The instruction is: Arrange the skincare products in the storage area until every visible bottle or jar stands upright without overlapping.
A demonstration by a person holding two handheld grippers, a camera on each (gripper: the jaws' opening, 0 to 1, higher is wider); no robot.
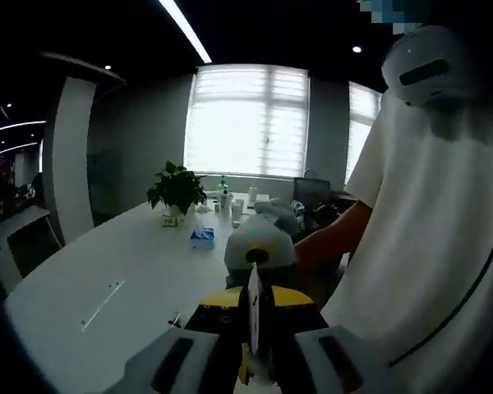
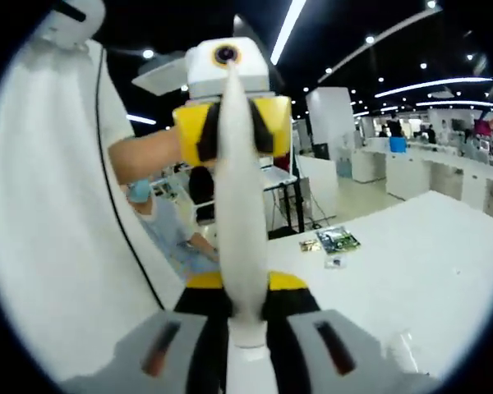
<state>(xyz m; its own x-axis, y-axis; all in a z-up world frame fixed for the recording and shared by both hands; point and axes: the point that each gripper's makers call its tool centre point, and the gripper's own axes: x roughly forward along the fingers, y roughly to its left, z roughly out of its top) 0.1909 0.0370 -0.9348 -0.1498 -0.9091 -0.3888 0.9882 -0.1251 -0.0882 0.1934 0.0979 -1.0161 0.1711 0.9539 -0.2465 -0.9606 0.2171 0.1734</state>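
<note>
White tube (image 2: 240,205) is hanging off the white table (image 1: 131,271), long axis running straight from right gripper (image 2: 246,357) to left gripper (image 2: 230,135). Both are facing each other with 2 jaws each pinching narrow on opposite ends, as far as I can judge. Right gripper view is showing the tube's broad face, while left gripper view is catching it edge-on and showing upright bottles (image 1: 227,197) well beyond the tube, by a potted plant (image 1: 177,189).

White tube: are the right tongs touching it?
Touching. The right gripper view shows the white tube rising from between the right tongs, whose yellow-and-black tips press against both its sides with no gap.
</note>
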